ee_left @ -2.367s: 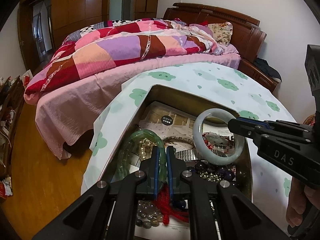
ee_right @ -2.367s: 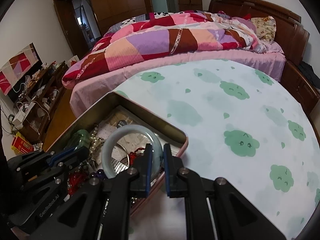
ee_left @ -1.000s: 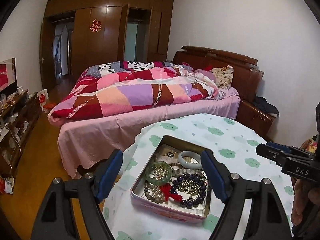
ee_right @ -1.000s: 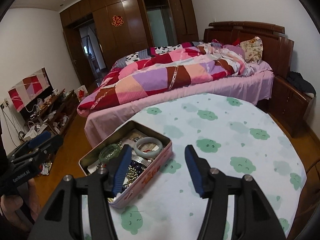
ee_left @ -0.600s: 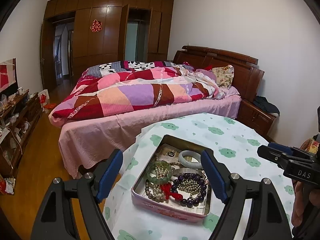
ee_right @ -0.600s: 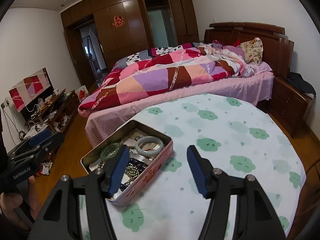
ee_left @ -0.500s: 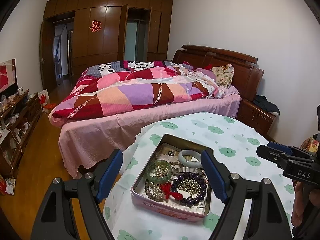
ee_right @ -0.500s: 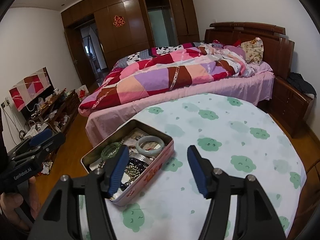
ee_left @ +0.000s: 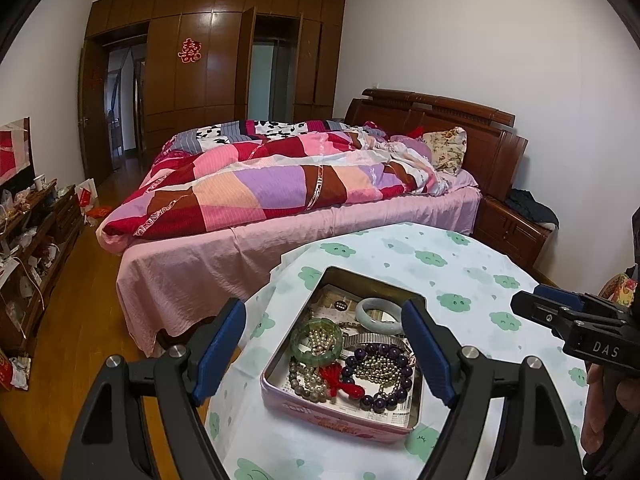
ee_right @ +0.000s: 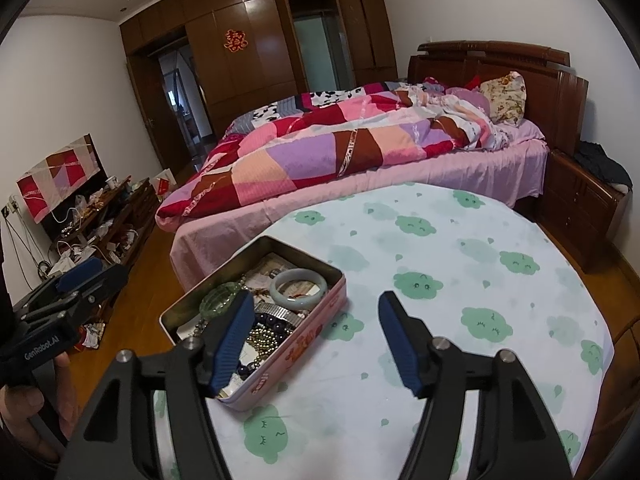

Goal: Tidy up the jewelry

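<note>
Both tongs spread wide w/ nothing in them: left gripper (ee_left: 324, 344), right gripper (ee_right: 316, 340). All jewelry sits in the pink tin (ee_left: 340, 414) on the table. Pale bangle (ee_left: 379, 311) looks stiff, slick, prob brittle, so I'd pinch across its rim. Beads are floppy.

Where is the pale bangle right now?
The pale bangle lies in the tin's far right part, beside the green bangle, in both wrist views.
</note>
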